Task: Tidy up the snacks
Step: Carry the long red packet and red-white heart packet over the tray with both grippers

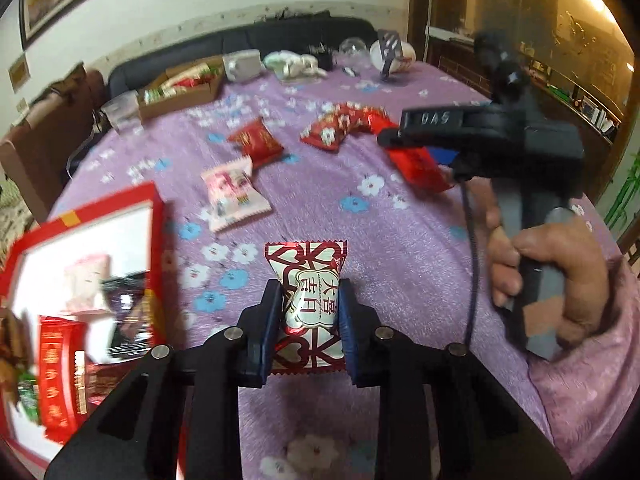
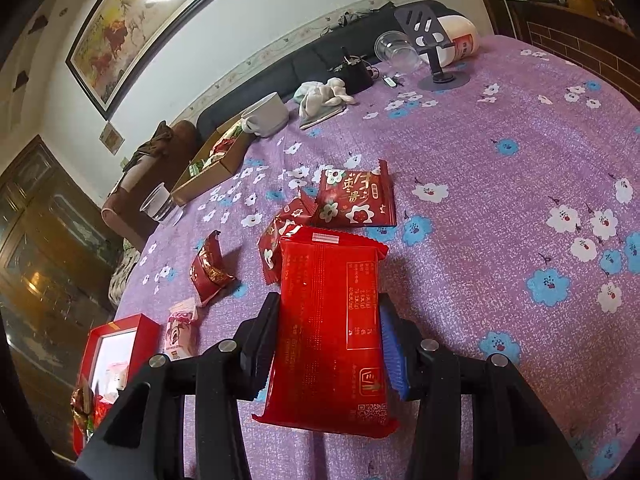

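My left gripper [image 1: 308, 312] is shut on a red-and-white wrapped candy [image 1: 310, 276] and holds it above the purple flowered tablecloth [image 1: 360, 220]. A red box with a white inside [image 1: 80, 248] sits at the left with several snacks in it. My right gripper [image 2: 328, 340] is shut on a flat red snack packet [image 2: 330, 320]; it also shows in the left wrist view [image 1: 416, 160], held in a hand. Loose on the cloth lie a pink packet [image 1: 232, 192], a small red packet [image 1: 258, 140] and red flowered packets [image 1: 344, 124].
A cardboard box of snacks [image 1: 180, 88], a clear plastic cup [image 1: 120, 112], a white bowl [image 2: 268, 114], a white cloth [image 2: 324, 94], a phone stand [image 2: 436, 60] and a white jar [image 2: 460, 38] stand along the far edge. A dark sofa [image 1: 240, 40] is behind.
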A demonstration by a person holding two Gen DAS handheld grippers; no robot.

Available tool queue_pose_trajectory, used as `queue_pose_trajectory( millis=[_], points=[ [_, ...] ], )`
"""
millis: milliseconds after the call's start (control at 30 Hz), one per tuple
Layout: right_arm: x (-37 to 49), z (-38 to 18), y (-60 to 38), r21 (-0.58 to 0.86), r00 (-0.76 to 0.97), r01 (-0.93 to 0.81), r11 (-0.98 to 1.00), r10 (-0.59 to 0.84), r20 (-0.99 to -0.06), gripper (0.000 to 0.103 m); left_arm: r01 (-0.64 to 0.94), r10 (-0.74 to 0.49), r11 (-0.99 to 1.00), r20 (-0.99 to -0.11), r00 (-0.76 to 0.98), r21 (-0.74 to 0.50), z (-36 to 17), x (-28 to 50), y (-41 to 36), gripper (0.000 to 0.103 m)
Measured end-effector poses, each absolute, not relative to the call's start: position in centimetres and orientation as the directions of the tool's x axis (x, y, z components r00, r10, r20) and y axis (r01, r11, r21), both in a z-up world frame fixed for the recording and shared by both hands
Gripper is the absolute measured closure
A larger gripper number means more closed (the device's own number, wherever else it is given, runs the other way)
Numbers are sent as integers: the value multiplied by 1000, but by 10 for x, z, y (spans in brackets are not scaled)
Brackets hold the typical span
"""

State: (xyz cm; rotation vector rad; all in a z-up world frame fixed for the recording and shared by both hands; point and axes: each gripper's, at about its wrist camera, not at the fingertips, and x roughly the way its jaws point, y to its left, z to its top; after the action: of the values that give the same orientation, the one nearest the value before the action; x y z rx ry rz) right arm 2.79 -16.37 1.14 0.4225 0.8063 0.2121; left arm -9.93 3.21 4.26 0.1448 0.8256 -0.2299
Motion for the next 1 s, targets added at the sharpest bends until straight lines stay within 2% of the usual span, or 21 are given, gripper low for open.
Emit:
queue_pose_trajectory(
  millis=[400, 733, 1000],
  points=[
    [21, 20, -160, 385, 728, -39, 922, 290, -622, 55, 197, -110, 978, -626, 772, 72, 85, -137, 76, 78],
    [-14, 35, -166, 414, 783, -13, 910, 266, -562, 55, 140, -84, 989, -585, 807, 50, 96, -153, 118, 78],
    [-52, 41, -148, 462, 795, -55, 885, 319, -517, 55, 109, -80, 994, -575, 814, 16, 94, -167, 143, 78]
  ],
)
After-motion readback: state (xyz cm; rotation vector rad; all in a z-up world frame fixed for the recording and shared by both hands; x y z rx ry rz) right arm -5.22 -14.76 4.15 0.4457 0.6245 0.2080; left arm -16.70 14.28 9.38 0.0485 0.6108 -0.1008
